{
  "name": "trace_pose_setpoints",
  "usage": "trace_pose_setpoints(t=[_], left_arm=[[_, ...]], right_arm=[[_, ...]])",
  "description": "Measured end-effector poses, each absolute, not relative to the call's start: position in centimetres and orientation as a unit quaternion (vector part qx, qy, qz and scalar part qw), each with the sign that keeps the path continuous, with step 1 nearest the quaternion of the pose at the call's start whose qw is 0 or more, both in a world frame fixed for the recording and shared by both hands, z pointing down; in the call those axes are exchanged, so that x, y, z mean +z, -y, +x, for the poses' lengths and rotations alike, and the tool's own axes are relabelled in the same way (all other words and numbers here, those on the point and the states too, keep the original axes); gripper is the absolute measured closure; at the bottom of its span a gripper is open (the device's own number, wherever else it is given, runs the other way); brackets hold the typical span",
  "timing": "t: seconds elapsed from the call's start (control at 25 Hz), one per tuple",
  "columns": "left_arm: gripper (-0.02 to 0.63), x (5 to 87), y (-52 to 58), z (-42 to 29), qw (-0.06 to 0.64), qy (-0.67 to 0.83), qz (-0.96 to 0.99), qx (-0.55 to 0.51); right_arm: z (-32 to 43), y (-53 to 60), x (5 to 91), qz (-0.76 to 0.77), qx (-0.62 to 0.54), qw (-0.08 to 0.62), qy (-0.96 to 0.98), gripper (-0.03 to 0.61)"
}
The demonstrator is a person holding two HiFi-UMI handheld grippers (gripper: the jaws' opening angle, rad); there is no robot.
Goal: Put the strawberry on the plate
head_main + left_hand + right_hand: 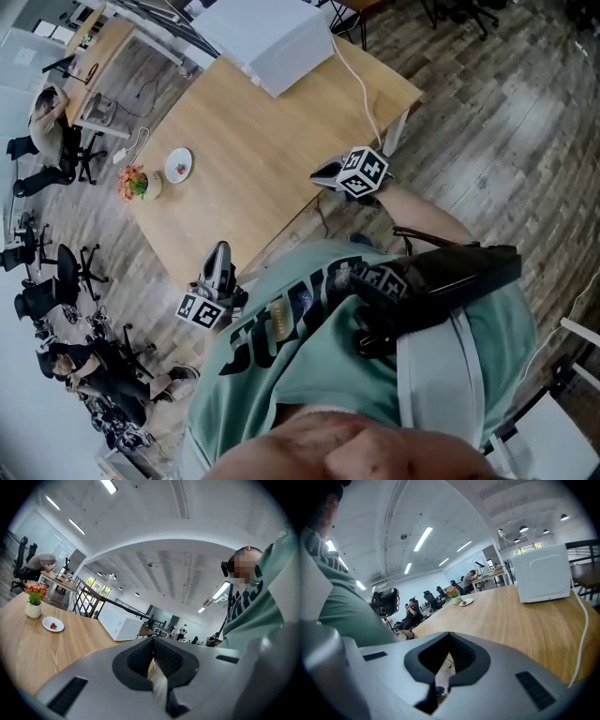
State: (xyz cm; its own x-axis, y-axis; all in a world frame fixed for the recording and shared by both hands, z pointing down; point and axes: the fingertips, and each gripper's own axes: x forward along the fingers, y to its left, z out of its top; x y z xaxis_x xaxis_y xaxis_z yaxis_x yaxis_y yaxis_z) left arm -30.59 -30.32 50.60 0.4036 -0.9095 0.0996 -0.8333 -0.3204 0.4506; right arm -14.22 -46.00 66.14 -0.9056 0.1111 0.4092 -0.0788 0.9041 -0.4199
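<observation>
Both our left claw [153, 653] and right claw [449, 650] were closed, empty, far from the plate [47, 621]; bumping it might spill the strawberry [53, 626].

Mint-green T-shirt [309, 366] with dark block lettering fills the head view from 5 to 7 o'clock. A black chest rig [441, 281] is strapped across it, with a pale grey strap [436, 384] at its 6 o'clock and square-marker tags [373, 277] at its 9 o'clock end. Left gripper [220, 248]: black-grey body, white marker cube [201, 310] at its 7 o'clock. Right gripper [319, 175]: same build, cube at its 3 o'clock. Gripper views: light grey moulded shell [93, 677], black ribbed fingers [140, 658] in a V-shaped black collar, dark rectangular slots [68, 695] either side. Black head-worn camera [227, 568] at 2 o'clock in the left gripper view.
</observation>
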Motion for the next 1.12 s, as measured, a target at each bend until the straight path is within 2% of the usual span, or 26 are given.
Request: trace_pose_setpoints(t=[0.28, 0.56, 0.84, 1.12], left_arm=[[0.609, 52.4, 16.4, -38.5, 0.201, 0.535, 0.816, -0.092], [0.609, 53.9, 6.2, -46.2, 0.228, 0.527, 0.811, -0.116], [0.609, 52.8, 5.2, -42.8, 0.221, 0.488, 0.832, -0.143], [0.609, 51.4, 6.3, -32.9, 0.204, 0.474, 0.850, -0.106]], right_arm=[[-21.0, 34.1, 65.3, 0.019, 0.209, 0.228, 0.951, 0.569], [-28.7, 21.4, 62.8, -0.032, 0.174, 0.270, 0.947, 0.569], [-25.0, 20.0, 60.5, 0.014, 0.171, 0.271, 0.947, 0.569], [-15.1, 20.5, 58.7, 0.020, 0.145, 0.237, 0.960, 0.569]])
